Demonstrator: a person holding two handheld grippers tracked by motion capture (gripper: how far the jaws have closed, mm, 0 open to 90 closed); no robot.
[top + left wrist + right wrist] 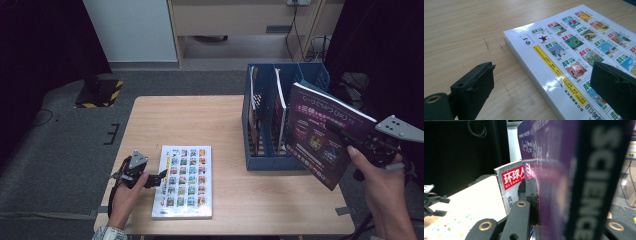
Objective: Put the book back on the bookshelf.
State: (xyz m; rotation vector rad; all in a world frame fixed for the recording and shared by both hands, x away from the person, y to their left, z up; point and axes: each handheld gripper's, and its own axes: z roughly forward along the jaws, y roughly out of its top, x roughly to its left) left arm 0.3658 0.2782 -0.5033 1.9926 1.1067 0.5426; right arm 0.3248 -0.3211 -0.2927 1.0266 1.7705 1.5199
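Right tongs (345,136) pinch the purple magazine (322,132), held tilted at 3 o'clock of the blue file rack (272,162), its open slots toward 10 o'clock; left tongs (159,178), spread, straddle the bench-flat white book (184,181).

Purple magazine (322,134), blue file rack (270,162), white book (183,181) with colourful picture grid.

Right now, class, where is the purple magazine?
In the high view, the purple magazine is held up at the right, clamped in the right gripper, beside the blue file rack.
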